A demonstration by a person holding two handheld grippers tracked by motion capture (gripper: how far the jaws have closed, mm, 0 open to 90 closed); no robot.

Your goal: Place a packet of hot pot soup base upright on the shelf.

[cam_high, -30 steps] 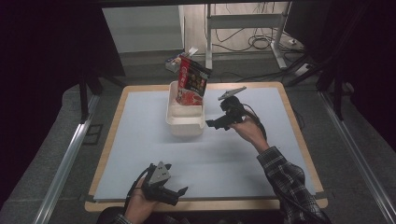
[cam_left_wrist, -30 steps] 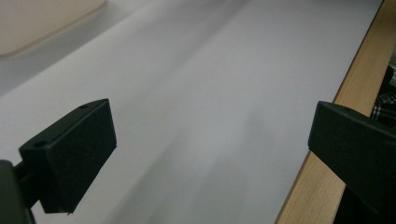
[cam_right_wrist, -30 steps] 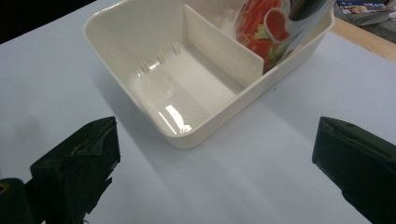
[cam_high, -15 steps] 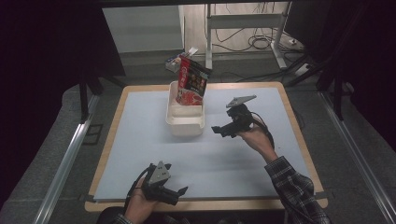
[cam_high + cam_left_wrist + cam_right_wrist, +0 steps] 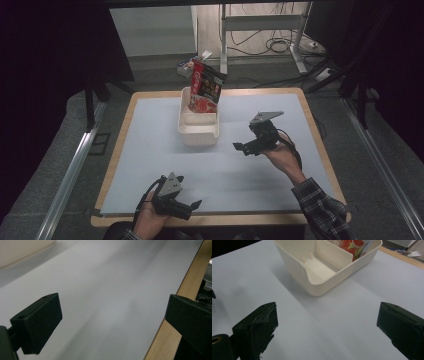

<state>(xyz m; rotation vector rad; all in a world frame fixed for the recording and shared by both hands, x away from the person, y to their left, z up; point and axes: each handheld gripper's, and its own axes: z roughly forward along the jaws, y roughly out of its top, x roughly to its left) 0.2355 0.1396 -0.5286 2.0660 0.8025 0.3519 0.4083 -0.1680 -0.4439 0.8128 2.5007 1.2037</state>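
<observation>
R claw, black two-jaw tool in the person's R hand, has pulled back from the cream plastic bin w/ divider over the last sec: it sat right at the bin's near-right wall, now it hangs well apart, out over bare counter to the bin's right. Jaws wide, nothing between them. In the right gripper view the bin lies ahead & slightly left of the claw, open front compartment facing it.

Meaning, as I read it: drop-off looks done. The red/black glossy snack pouch stands upright in the bin's far compartment, leaning on the back wall, i.e. beyond the R claw & off to its left; claw is retreating empty, prob. toward rest or the next pick.

L claw, same black type, hasn't shifted; low at the near counter edge, jaws wide, empty. The left gripper view has pale counter sheet ahead of it, wood rim to its right.

Count:
- claws: 2, both empty
- bins: 1, w/ 2 compartments (near one empty)
- pouches in bin: 1
- small boxes/packs behind the bin, past the counter: approx 1–2, too small to tell.
</observation>
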